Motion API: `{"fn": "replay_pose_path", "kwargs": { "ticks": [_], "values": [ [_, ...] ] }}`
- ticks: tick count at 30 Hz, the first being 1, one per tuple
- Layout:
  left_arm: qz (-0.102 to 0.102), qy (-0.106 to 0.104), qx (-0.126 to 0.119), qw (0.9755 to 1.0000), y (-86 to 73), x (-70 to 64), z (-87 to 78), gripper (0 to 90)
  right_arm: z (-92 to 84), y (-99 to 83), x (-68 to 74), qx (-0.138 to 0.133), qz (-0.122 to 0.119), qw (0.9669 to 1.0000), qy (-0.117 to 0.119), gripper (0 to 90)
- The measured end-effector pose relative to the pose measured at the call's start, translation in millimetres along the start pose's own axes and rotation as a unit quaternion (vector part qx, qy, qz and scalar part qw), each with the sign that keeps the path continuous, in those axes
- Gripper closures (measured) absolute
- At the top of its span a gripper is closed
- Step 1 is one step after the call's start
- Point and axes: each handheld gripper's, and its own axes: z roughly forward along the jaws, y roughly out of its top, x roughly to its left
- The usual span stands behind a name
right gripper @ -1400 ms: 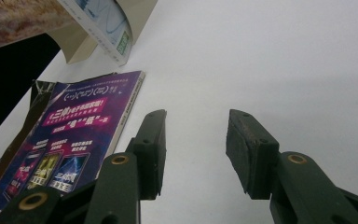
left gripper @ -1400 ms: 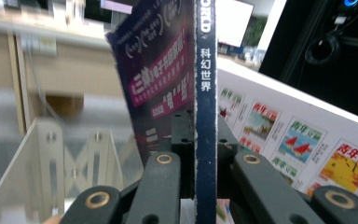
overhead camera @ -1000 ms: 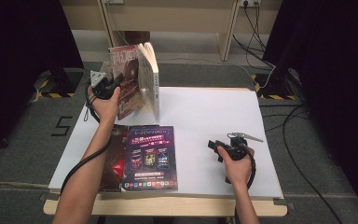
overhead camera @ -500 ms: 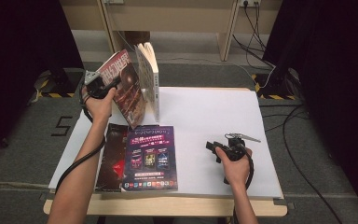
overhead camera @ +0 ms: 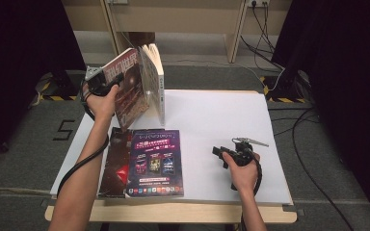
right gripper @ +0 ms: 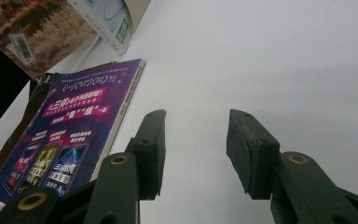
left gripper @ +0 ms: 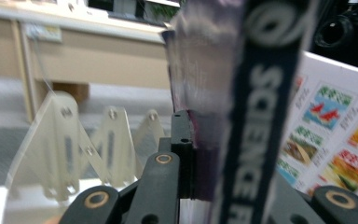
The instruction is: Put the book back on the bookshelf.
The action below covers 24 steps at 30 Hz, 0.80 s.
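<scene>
A red-covered magazine (overhead camera: 129, 89) stands tilted at the back left of the white table (overhead camera: 212, 115), its top leaning away from an upright white book (overhead camera: 156, 82). My left gripper (overhead camera: 117, 80) is shut on the magazine's edge; its jaws have just been closing with the magazine between them. In the left gripper view, the dark spine of the magazine (left gripper: 261, 116) sits clamped in the left gripper (left gripper: 205, 154). My right gripper (overhead camera: 220, 152) rests low over the table at the front right, open and holding nothing (right gripper: 196, 149).
A purple magazine (overhead camera: 155, 161) lies flat at the front left, on top of a dark one (overhead camera: 115, 163); it also shows as the purple magazine (right gripper: 74, 126) beside my right jaws. A clear plastic rack (left gripper: 65, 140) stands behind the held magazine. Cables run across the floor at the right.
The left hand has tipped the red magazine out of the upright stack and drawn it a little to the left. The right hand has stayed still.
</scene>
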Motion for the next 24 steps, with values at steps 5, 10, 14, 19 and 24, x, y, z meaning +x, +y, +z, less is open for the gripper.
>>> {"fn": "replay_pose_path", "kwargs": {
  "ticks": [5, 10, 14, 19, 24],
  "values": [
    [0.032, 0.017, -0.056, 0.9978, 7.7, -8.5, 4.0, 83.4, 0.4, 0.1, -0.9, 0.000, 0.001, 1.0000, 0.001, 57.9],
    [0.072, 0.038, -0.054, 0.9952, -4.6, -14.3, 19.7, 83.1, 0.5, -0.3, -0.8, 0.000, 0.002, 1.0000, 0.002, 57.9],
    [0.045, 0.031, -0.045, 0.9975, -23.7, -10.4, 28.0, 82.9, -0.6, 0.3, -1.0, -0.004, -0.003, 1.0000, 0.004, 57.9],
    [0.046, 0.024, -0.030, 0.9982, -23.7, -9.6, 24.9, 81.5, -2.0, 0.9, -2.6, -0.004, 0.000, 1.0000, 0.003, 57.9],
    [0.045, -0.003, -0.003, 0.9990, -19.6, -8.7, 21.3, 76.1, -0.6, 0.4, -1.1, -0.003, -0.001, 1.0000, 0.003, 57.9]
  ]
}}
